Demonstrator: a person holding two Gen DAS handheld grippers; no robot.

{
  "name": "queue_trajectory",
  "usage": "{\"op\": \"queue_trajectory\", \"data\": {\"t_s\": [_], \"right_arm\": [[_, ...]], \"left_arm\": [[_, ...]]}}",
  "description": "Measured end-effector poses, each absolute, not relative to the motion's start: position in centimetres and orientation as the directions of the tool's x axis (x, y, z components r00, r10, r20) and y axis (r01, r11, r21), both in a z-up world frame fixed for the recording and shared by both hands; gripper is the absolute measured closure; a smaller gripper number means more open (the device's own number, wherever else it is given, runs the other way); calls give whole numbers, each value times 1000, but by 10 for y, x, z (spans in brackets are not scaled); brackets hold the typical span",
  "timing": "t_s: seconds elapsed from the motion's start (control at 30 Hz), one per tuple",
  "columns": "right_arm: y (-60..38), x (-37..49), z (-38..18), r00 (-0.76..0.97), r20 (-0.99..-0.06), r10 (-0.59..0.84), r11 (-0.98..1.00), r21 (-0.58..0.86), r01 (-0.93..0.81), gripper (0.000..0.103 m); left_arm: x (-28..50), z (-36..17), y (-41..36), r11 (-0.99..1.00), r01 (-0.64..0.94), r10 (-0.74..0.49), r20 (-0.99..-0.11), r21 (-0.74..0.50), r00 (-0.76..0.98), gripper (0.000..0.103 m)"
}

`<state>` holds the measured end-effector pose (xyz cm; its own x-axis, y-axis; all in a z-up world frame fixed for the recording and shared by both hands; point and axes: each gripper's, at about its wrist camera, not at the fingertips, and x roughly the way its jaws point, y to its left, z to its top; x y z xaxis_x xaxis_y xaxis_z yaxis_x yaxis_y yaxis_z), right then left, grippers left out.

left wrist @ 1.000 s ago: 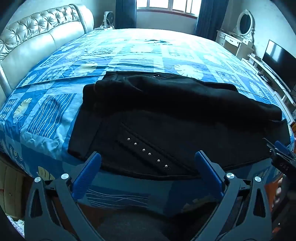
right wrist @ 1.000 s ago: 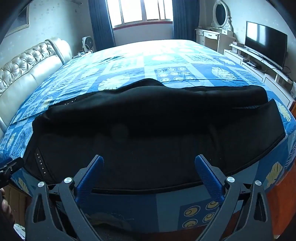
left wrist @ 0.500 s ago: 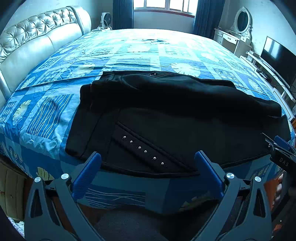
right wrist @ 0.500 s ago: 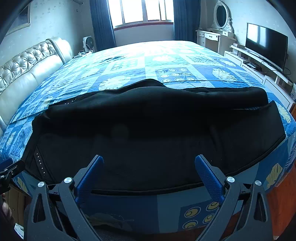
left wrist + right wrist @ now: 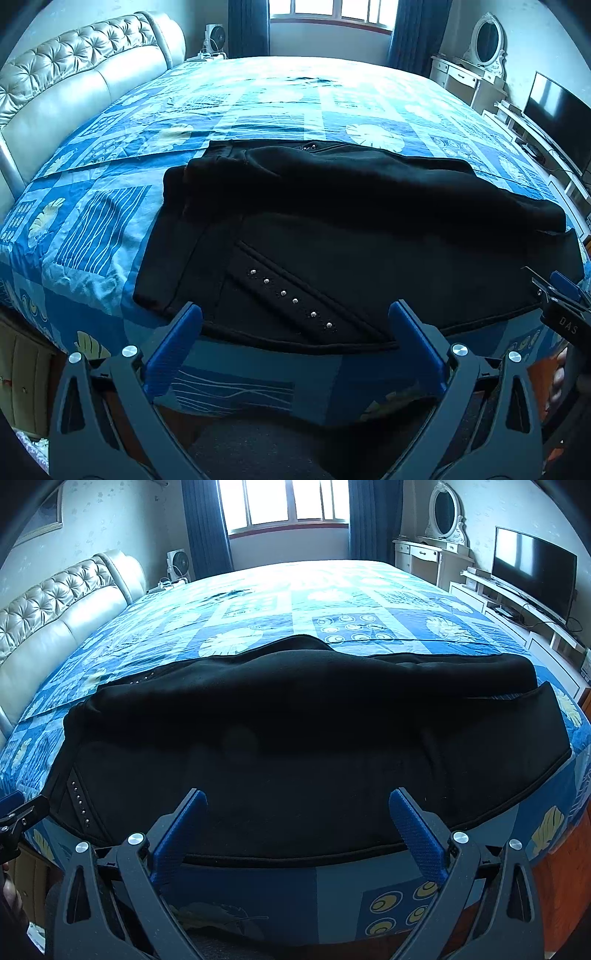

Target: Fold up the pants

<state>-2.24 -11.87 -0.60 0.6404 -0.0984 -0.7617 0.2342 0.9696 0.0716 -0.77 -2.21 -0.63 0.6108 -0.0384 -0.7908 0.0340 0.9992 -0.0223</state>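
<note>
Pants (image 5: 369, 236) span bed (image 5: 258, 107) edge — tools apart.

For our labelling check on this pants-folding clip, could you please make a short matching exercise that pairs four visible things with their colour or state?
Things:
1. pants
2. bedspread
3. headboard
4. left hand-held gripper

Descriptions:
A. tufted, pale cream
B. open, holding nothing
C. black, lying across the near edge of the bed
D. blue patchwork with leaf prints

Pairs: 1-C, 2-D, 3-A, 4-B
</note>
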Motion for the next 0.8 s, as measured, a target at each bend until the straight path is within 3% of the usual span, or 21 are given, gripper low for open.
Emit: {"op": "queue_trajectory", "data": {"t_s": [0.8], "right_arm": [[-116, -21, -8, 637, -765, -95, 970, 71, 230, 4]], "left_arm": [[-8, -10, -18, 999, 29, -36, -794, -23, 607, 2]]}}
